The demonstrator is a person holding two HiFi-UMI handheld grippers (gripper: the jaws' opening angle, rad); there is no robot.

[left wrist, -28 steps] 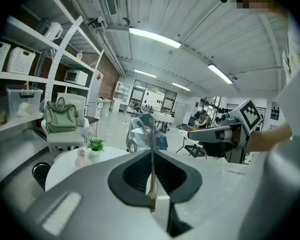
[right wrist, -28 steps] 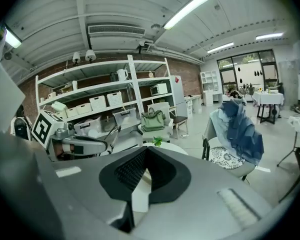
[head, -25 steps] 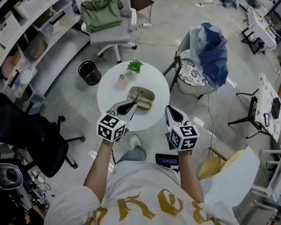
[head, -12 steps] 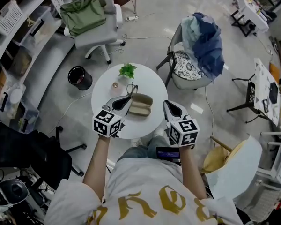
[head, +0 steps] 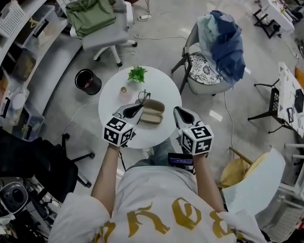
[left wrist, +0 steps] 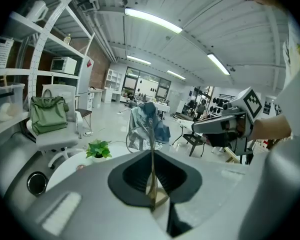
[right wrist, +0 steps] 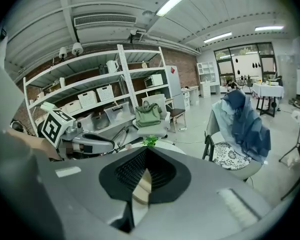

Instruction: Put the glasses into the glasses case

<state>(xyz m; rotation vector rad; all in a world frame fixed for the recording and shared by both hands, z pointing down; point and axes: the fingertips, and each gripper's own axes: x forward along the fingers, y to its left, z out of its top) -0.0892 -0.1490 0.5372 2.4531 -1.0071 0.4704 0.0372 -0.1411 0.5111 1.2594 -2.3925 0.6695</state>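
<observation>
A tan glasses case (head: 152,112) lies open in the middle of the round white table (head: 164,87). My left gripper (head: 140,107) is shut on the thin-framed glasses (head: 142,96), which stick up past its tip over the case's far left end. In the left gripper view the gold temple (left wrist: 151,176) runs between the shut jaws of that gripper (left wrist: 151,153). My right gripper (head: 176,110) is shut and holds nothing, just right of the case. Through its jaws (right wrist: 146,151) I glimpse the case (right wrist: 139,190).
A small green plant (head: 137,75) and a little pink object (head: 123,90) stand at the table's far side. Around the table are a black bin (head: 85,81), a chair with a green bag (head: 93,11) and a chair draped with blue clothes (head: 223,44).
The left gripper has carried the glasses slightly toward the far left of the case. The right gripper keeps its place beside the case. My head view has shifted.
</observation>
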